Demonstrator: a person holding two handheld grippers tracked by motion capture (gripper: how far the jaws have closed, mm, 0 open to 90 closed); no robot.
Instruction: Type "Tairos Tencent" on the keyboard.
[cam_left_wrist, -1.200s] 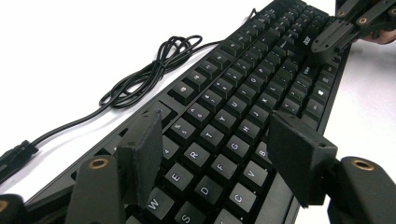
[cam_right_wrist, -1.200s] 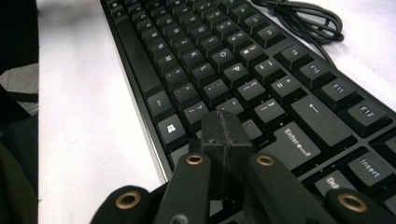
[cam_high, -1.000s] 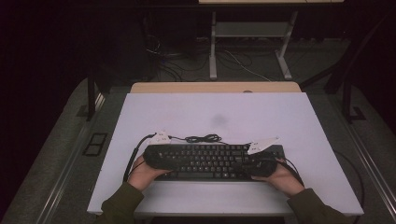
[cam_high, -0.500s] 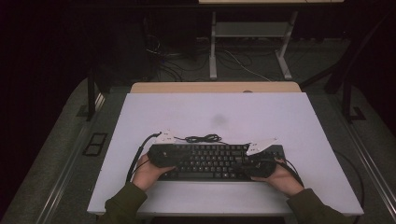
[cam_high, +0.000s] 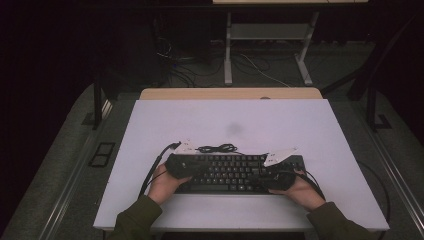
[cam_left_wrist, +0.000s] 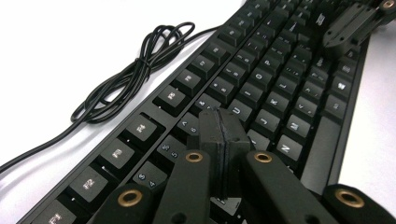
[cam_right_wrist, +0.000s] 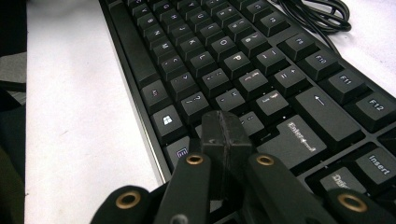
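Both grippers' fingers pressed together, left (cam_left_wrist: 223, 140) just closed, empty, right (cam_right_wrist: 227, 135) too — poised over keyboard (cam_high: 235, 172); blunt tips risk hitting neighbouring keys, or snagging cable (cam_high: 217, 148).

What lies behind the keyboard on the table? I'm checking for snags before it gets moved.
Behind the keyboard, its bundled black cable lies on the white table. Anything under the keyboard is covered.
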